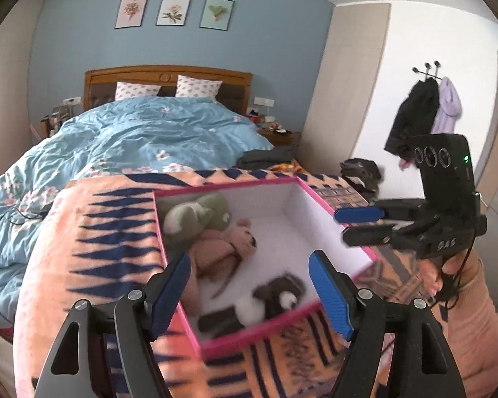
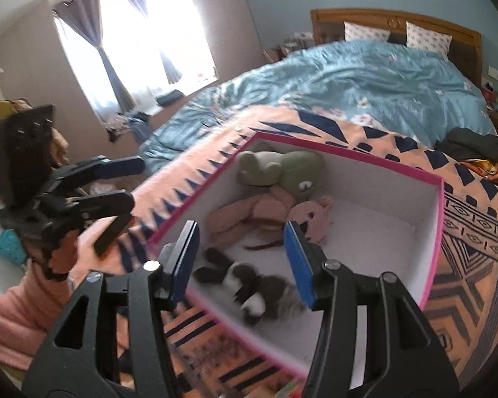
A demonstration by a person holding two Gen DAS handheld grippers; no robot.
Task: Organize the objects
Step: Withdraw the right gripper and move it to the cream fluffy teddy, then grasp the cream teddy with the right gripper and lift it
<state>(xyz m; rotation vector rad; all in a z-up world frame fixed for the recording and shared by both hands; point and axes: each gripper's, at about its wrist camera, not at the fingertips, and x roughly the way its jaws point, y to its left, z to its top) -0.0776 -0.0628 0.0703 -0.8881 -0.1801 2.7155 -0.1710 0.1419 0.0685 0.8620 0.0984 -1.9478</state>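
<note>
1. The left gripper (image 1: pixel 249 295) hangs with jaws apart, empty; the grey-white plush (image 1: pixel 269 301) lies between them, below, in the pink box (image 1: pixel 196 335).
2. The right gripper (image 2: pixel 242 262) is parted, empty; the same plush sits at its 6 o'clock.

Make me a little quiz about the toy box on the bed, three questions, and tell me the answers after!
1. How many stuffed toys lie in the pink box?
2. True or false: the green toy lies at the end of the box farther from the grippers.
3. Which toy lies nearest the right gripper: A) the green one, B) the pink one, C) the dark brown and white one?

Key
1. Three.
2. True; it sits at the far wall, with the pink toy right against it.
3. C. Neither the right gripper nor the left gripper holds anything; both are open above the box.
</note>
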